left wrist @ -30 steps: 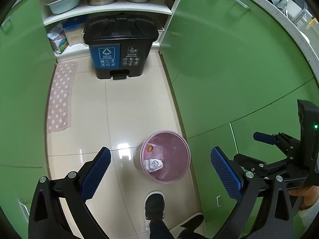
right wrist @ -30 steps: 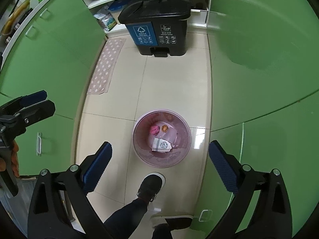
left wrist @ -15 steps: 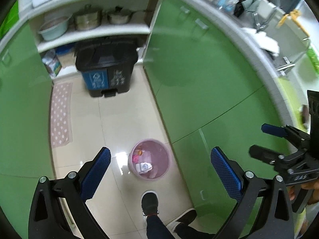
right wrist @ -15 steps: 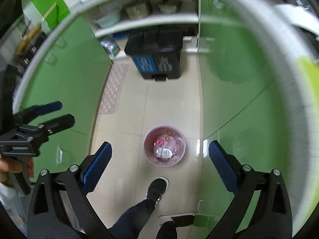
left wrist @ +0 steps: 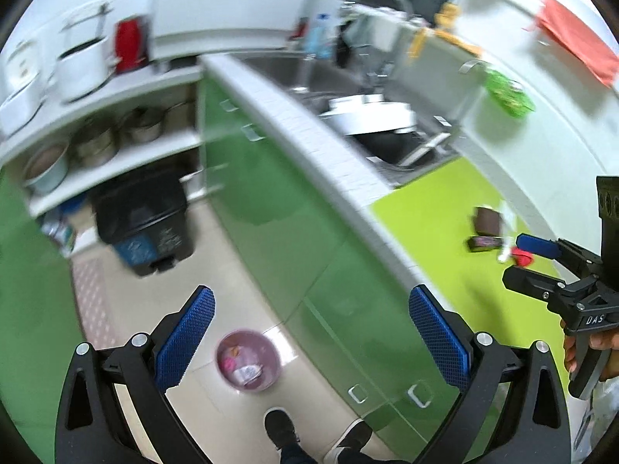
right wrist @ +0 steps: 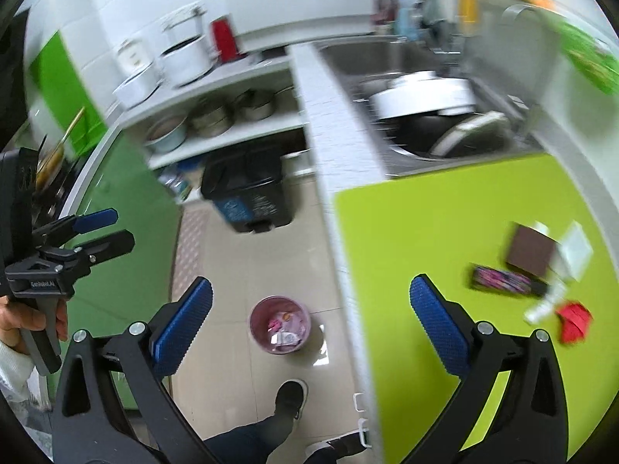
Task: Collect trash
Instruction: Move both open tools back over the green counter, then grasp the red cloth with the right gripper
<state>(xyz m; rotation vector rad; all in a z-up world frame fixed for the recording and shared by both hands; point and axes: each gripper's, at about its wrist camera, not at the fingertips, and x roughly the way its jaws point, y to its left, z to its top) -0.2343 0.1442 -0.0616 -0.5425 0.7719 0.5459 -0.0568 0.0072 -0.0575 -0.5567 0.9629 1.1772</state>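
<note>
Left wrist view: the left tool (left wrist: 309, 332), spread and empty, has risen from the pink bin (left wrist: 248, 360), now small at 6 o'clock; the green surface (left wrist: 437, 224) has appeared at 3 o'clock.

Right wrist view: the right tool (right wrist: 309, 328), also spread, now faces trash (right wrist: 534, 270) at 3 o'clock; the next pickup looks near.

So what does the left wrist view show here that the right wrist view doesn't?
Only the left wrist view shows the right gripper, open, near the countertop trash, and an orange-red cloth hanging on the wall. Only the right wrist view shows the left gripper, open, by the green cabinets on the far side of the aisle. Both show the pink bin on the floor, the black pedal bin, the sink, and the brown packet and red scrap on the countertop.
</note>
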